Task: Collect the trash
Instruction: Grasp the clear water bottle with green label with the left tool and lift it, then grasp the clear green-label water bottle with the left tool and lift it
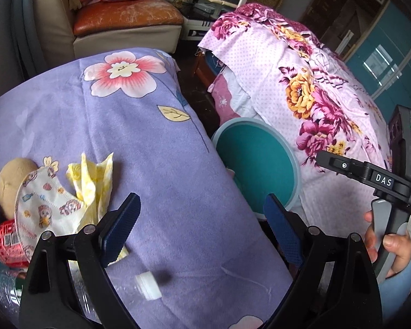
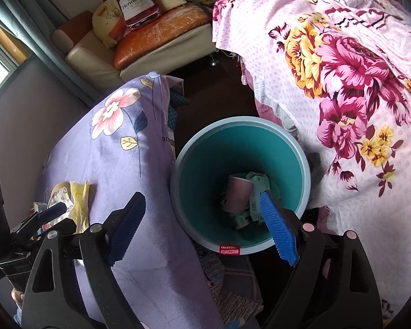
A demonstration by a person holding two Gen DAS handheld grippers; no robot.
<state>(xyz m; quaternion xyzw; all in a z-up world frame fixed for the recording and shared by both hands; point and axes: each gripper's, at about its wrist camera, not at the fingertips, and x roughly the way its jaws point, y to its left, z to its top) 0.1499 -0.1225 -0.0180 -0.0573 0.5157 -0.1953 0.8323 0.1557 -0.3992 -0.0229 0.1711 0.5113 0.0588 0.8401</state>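
My left gripper [image 1: 202, 227] hangs open over the purple flowered cloth [image 1: 139, 126], nothing between its blue pads. To its left lie a printed face mask [image 1: 43, 205], yellow crumpled paper [image 1: 96, 181], a red can [image 1: 6, 242] and a brown round thing [image 1: 11, 178]. A clear plastic bottle with a white cap [image 1: 149, 285] lies below the fingers. My right gripper [image 2: 202, 227] is open above the teal bin [image 2: 205, 164], empty. Inside the bin lie a pink paper cup [image 2: 238, 194] and pale green wrappers [image 2: 257, 186].
A bed with pink floral sheet [image 2: 342, 82] flanks the bin on the right. A sofa with orange cushion [image 2: 161, 41] stands at the back. The teal bin [image 1: 254, 164] sits in the gap between the purple cloth and the bed. A hand [image 1: 391, 246] holds the right gripper's handle.
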